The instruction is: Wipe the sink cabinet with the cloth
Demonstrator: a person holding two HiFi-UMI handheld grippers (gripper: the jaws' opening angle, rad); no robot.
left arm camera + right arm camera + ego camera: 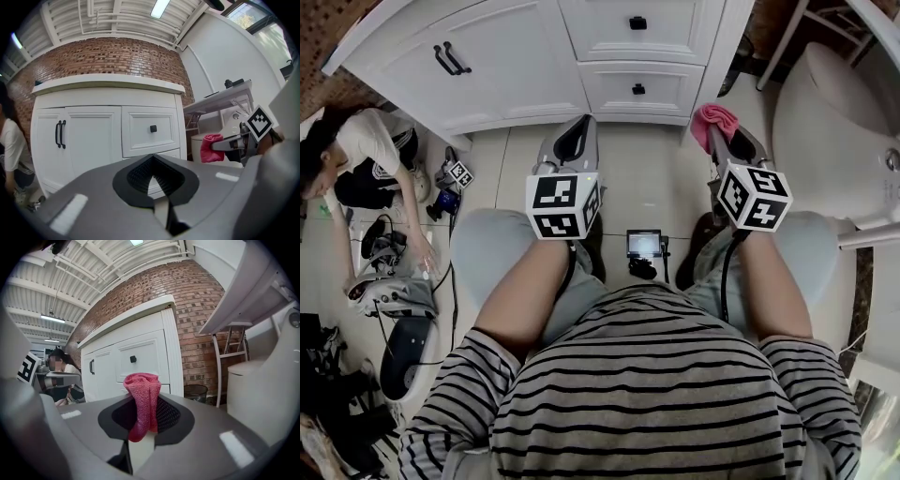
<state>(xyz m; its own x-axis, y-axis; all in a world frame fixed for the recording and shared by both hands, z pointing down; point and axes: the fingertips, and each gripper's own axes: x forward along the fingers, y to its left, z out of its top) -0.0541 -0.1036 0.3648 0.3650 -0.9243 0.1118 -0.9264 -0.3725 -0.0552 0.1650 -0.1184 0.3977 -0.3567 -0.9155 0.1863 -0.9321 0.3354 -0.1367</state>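
Cloth [715,120], pinched by one narrow fold in the clenched right gripper [727,141] at upper right, short of the sink cabinet [516,66], could have pulled free when dragged; the left gripper [574,139] sat closed, empty.

Bright ceiling-strip light; fisheye edges; sharp focus.

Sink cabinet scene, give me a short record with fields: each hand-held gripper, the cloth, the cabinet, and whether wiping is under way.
Left hand-held gripper: jaws shut, nothing between them, pointed at the cabinet
Right hand-held gripper: jaws shut on the cloth
Cloth: pink, bunched, sticking up out of the jaws
Sink cabinet: white, closed, with black handles
Contact: cloth held clear of the cabinet
Wiping: not yet begun
Bystander: a person crouches to the cabinet's left
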